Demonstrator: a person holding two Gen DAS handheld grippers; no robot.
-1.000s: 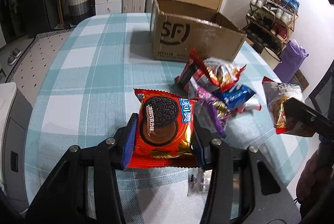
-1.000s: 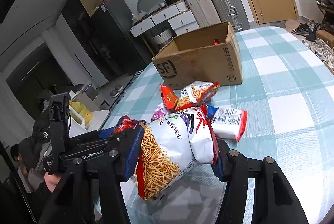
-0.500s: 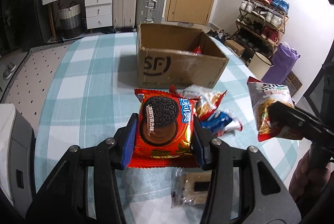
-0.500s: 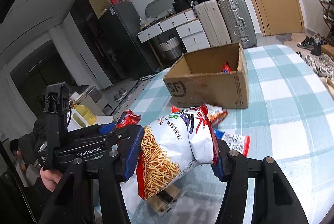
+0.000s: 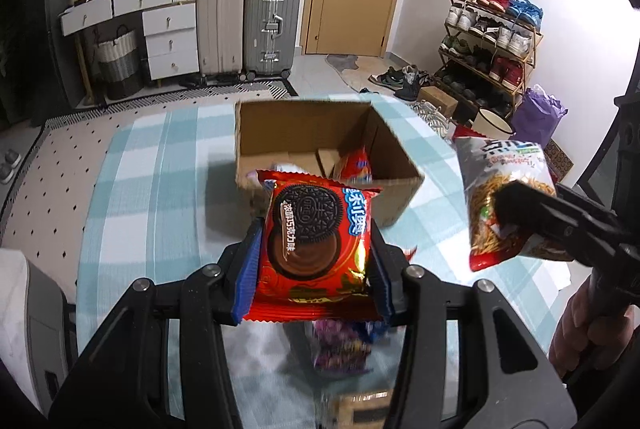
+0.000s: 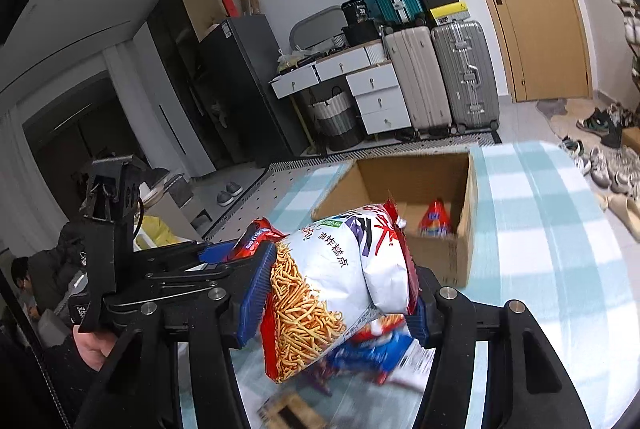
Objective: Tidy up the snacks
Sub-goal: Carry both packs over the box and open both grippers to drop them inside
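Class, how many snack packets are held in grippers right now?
2: Oreo packet in left gripper; fried-sticks bag in right gripper. Others lie below, blurred.

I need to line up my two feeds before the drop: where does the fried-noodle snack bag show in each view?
Left wrist: the noodle snack bag hangs at the right edge, clamped in the right gripper, right of the cardboard box.
Right wrist: the bag fills the lower centre between the jaws, in front of the box.
Shared landmark: the silver suitcase beside the door.
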